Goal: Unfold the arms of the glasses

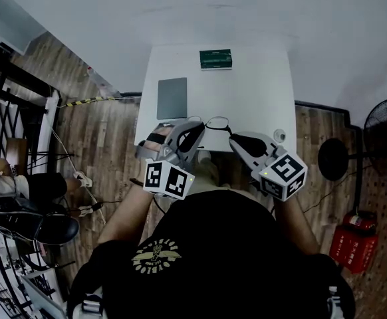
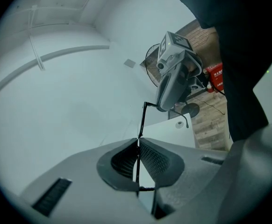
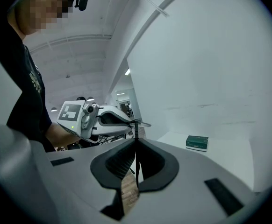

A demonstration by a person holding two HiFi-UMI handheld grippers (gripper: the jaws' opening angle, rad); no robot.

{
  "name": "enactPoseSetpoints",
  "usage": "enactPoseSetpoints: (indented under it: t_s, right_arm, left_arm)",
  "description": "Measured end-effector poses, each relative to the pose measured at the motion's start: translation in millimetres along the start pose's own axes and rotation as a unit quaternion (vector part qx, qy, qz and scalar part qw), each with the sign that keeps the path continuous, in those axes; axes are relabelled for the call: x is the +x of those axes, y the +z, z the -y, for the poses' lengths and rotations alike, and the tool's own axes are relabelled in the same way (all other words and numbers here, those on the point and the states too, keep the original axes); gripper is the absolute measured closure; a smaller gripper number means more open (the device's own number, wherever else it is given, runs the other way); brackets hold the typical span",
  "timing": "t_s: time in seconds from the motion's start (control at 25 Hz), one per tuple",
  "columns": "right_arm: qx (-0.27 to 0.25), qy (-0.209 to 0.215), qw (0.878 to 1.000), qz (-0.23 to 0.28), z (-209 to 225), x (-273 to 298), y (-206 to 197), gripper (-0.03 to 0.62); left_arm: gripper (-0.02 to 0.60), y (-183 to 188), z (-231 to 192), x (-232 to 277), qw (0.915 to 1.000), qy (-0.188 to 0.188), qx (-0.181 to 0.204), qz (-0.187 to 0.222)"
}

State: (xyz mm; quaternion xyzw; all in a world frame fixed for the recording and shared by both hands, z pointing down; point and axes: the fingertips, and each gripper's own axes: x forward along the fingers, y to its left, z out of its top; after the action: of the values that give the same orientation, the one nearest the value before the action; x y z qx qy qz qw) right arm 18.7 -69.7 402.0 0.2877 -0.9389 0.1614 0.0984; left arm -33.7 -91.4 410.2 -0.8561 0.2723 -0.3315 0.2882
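Note:
The thin black-framed glasses [image 1: 217, 121] hang in the air over the near edge of the white table [image 1: 247, 92], held between both grippers. My left gripper [image 1: 197, 130] is shut on one thin black arm [image 2: 140, 125], which runs up out of its jaws and bends toward the right gripper [image 2: 173, 78]. My right gripper [image 1: 235, 138] is shut on another thin black part of the glasses [image 3: 136, 155]; which part I cannot tell. The left gripper [image 3: 96, 118] faces it close by. The lenses are barely visible.
On the table lie a grey flat pad [image 1: 172, 97], a green box [image 1: 215, 58] at the far edge, and a small round object [image 1: 279, 134] near the right edge. A standing fan [image 1: 386, 135] and a red case [image 1: 353, 244] are on the wooden floor at the right.

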Motion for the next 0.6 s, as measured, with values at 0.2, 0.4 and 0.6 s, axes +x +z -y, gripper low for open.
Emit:
enactPoseSetpoints:
  t_s: [0.2,0.4,0.6]
  right_arm:
    - [0.008,-0.009,1.000,0.013,-0.3,-7.9,-0.5,0.572]
    - [0.019,-0.033,0.997,0.070,11.7,-13.0,16.2,0.482]
    - [-0.010,-0.075,0.988,0.137,28.5,-41.2,43.2,0.480]
  left_arm:
    - [0.561,5.2,5.5,0.0,0.9993,-0.004,-0.038,0.004]
    - [0.561,-0.8,2.0,8.1,0.9906,-0.001,-0.134,0.026]
    - [0.561,-3.0,-9.6,5.1,0.9646,0.019,-0.256,0.060]
